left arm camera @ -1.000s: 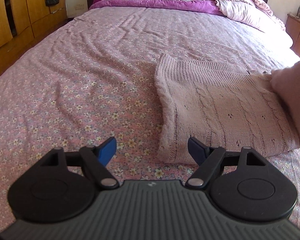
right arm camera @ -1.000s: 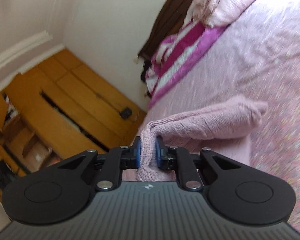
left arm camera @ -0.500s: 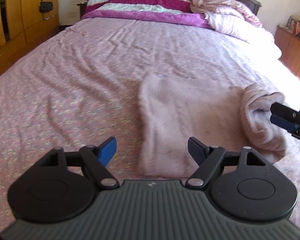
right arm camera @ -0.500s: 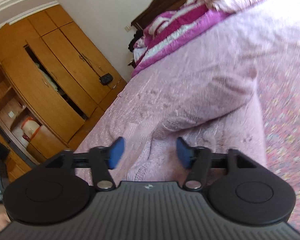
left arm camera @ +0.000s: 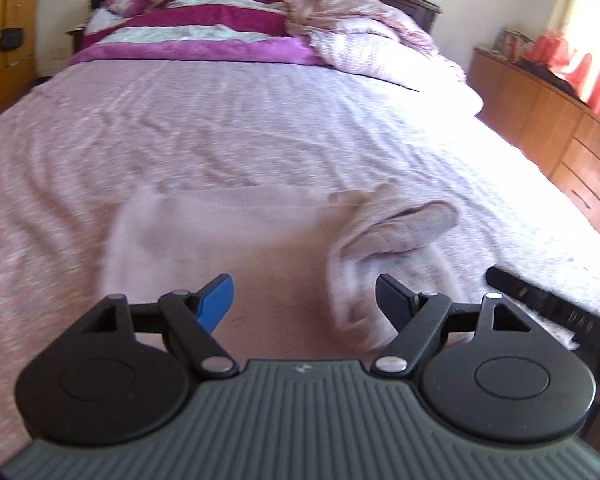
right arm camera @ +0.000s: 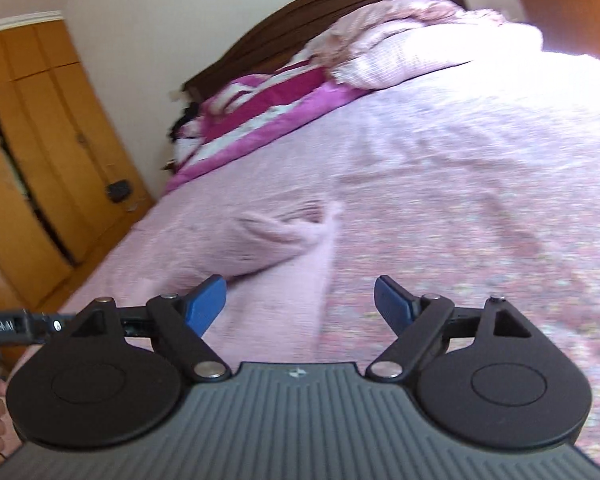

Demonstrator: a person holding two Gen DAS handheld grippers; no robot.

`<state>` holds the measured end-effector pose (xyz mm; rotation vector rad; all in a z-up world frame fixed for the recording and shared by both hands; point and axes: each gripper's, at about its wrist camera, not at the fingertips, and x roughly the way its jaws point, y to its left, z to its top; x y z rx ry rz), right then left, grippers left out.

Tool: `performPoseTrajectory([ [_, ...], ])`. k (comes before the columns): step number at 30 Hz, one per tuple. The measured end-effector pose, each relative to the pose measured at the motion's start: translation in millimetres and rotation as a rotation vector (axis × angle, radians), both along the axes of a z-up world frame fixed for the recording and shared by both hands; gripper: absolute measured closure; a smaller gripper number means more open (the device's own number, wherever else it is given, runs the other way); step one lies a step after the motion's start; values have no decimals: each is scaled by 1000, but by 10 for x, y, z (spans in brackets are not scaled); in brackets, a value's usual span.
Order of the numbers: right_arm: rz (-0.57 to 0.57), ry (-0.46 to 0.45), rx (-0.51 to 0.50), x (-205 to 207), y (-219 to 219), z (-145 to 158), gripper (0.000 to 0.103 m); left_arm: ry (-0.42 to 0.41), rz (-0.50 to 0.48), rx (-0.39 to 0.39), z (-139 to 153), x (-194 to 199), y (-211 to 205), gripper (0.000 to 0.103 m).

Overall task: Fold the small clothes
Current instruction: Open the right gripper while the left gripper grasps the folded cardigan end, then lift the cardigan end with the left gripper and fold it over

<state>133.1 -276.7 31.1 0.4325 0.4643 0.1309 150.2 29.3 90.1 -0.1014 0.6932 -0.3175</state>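
A pale pink knitted sweater point(left arm camera: 228, 240) lies flat on the bed, with a sleeve point(left arm camera: 396, 228) folded back over its right side. My left gripper point(left arm camera: 304, 300) is open and empty, above the sweater's near edge. My right gripper point(right arm camera: 300, 304) is open and empty, above the sweater's right edge point(right arm camera: 284, 264); the folded sleeve point(right arm camera: 272, 240) lies just ahead of it. Part of the right gripper's body shows at the right of the left wrist view point(left arm camera: 548, 308).
The bed has a pink floral sheet point(left arm camera: 260, 128). A magenta and white quilt point(left arm camera: 204, 32) and pink bedding point(left arm camera: 372, 40) lie at the headboard. A wooden dresser point(left arm camera: 560, 120) stands right of the bed, a wooden wardrobe point(right arm camera: 40, 160) left.
My right gripper opened and let go of the sleeve, which now lies folded over the sweater. Both grippers pulled back towards the near edge.
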Motion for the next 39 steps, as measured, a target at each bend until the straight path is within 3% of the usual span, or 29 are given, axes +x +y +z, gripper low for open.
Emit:
performPoseTrajectory([
  [6,-19,32,-47,45,-110,-276,10,-67,-123,112,-75,242,-507,23],
  [11,-24,34,24,26,-153,-457,8,-79,-155,189,-219,356,-705,24],
  [16,-24,16,64,25,-177,-545,5,-66,-123,148,-344,435,-674,24],
  [21,-21,1,89,24,-181,-577,4,-55,-115,39,-398,519,-614,26],
  [23,-20,-2,94,21,-186,-577,4,-57,-107,5,-418,522,-611,33],
  [24,-20,-3,96,21,-187,-581,4,-61,-102,-2,-425,515,-614,44],
  [25,-20,-6,98,18,-187,-585,4,-63,-97,-3,-432,514,-616,63],
  [27,-21,-10,102,14,-186,-587,4,-75,-73,6,-421,510,-601,77],
  [33,-22,-13,112,17,-192,-597,4,-90,-75,-57,-315,449,-515,81],
  [39,-52,-35,151,-57,-217,-593,3,-120,-87,-153,-25,367,-347,82],
])
